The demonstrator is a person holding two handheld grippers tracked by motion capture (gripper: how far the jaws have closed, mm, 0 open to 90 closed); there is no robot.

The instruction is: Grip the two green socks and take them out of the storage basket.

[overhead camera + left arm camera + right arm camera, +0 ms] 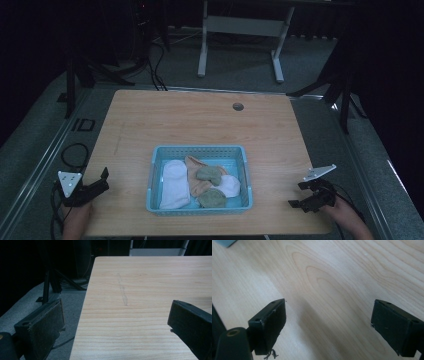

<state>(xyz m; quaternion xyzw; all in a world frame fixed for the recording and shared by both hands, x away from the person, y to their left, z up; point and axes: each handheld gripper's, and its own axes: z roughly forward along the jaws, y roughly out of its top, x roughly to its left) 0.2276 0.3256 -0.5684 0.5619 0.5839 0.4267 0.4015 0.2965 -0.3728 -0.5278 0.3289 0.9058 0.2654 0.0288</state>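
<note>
A light blue slotted plastic basket sits upright near the front middle of the bench, holding a heap of loose socks: a white sock lying lengthwise at left, a peach sock beside it, two grey-green socks on top, and another white one at right.

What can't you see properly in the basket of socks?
- How many socks: in the high view they overlap in the blue basket, so the white sock, peach sock and green socks hide whatever lies beneath.
- Sock pairs: too small and dim to match.
- Basket in the right gripper view: cut off by the top edge.
</note>
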